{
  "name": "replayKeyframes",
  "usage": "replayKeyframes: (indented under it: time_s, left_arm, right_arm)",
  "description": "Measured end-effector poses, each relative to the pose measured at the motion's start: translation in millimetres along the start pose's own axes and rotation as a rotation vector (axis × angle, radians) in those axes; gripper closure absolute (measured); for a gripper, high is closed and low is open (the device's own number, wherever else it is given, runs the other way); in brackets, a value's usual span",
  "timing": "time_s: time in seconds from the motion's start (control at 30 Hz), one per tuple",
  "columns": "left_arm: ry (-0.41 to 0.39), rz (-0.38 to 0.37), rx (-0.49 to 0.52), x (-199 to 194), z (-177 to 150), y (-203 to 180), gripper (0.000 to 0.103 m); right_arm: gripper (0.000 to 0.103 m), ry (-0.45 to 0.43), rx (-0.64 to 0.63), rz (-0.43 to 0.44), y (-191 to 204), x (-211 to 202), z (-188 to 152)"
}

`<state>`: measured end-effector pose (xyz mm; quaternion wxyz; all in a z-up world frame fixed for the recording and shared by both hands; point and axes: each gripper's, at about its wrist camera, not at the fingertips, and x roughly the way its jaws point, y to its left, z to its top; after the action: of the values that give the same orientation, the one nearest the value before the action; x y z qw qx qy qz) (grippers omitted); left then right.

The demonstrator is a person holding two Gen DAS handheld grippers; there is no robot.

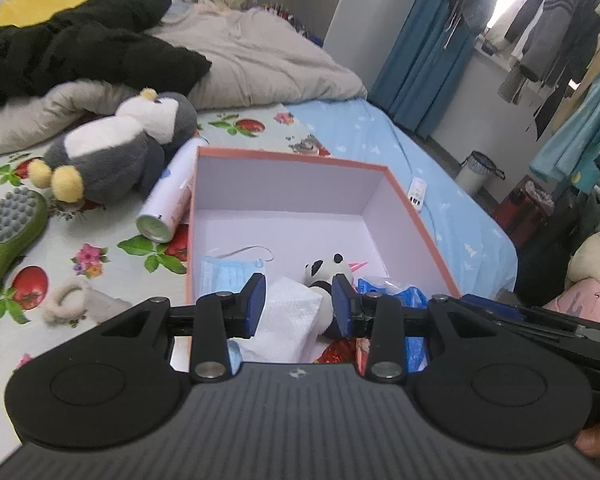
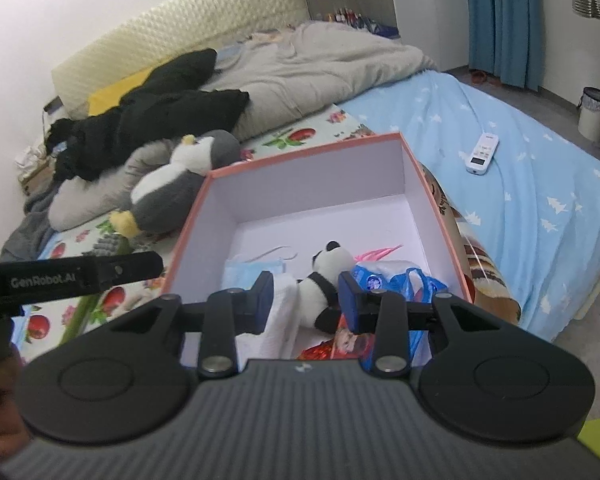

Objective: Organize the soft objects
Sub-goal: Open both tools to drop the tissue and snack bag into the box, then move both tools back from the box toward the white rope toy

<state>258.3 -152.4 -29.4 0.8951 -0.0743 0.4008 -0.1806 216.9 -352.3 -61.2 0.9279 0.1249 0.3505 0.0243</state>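
Your left gripper (image 1: 298, 304) hangs above the near end of the open box (image 1: 292, 158) on the bed (image 1: 400, 148), its blue fingers (image 1: 256, 300) parted a moderate way with nothing pinched between them. Your right gripper (image 2: 306, 302) hovers over the same end of the box (image 2: 300, 152); its fingers (image 2: 350, 300) are likewise partly apart and grip nothing.

Inside the box lie a small panda plush (image 1: 324, 270), a folded white tissue (image 1: 290, 320) just in front of it, a blue face mask (image 1: 224, 274) against the left wall, and a blue plastic packet (image 1: 396, 292) on the right. From the right wrist view the panda plush (image 2: 328, 276) sits between the fingers in the picture, but lower, on the box floor.

Outside the box, to its left, a grey-and-white penguin plush (image 1: 116, 148) rests on the floral sheet, with a white spray can (image 1: 172, 196) lying against the box's wall, a green massage brush (image 1: 12, 232), and a fluffy beige hair tie (image 1: 70, 298) nearby. A white remote (image 2: 482, 152) lies on the blue sheet.
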Motion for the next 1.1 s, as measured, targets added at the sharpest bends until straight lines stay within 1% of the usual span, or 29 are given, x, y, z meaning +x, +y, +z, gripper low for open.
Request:
replayKeyframes:
  time_s: [0.27,0.47,0.7,0.8,1.1]
  left_arm:
    - [-0.071,0.000,0.007,-63,-23,-6,0.061]
    - [-0.102,-0.007,0.013,-101,-45,-11,0.061]
    - [-0.120,-0.005,0.005,-131,-65,-7,0.061]
    - [-0.126,0.007,0.007,-141,-73,-5,0.061]
    - [-0.155,0.051,-0.039,-171,-94,13,0.061]
  right_arm:
    - [0.064,-0.058,-0.021,0.017,14,-47,-17]
    - [0.064,-0.087,-0.039,0.025,24,-72,-31]
    - [0.064,-0.099,-0.069,0.039,38,-89,-47]
    - [0.064,-0.100,-0.084,0.053,44,-96,-54]
    - [0.064,-0.102,-0.129,0.100,63,-105,-68]
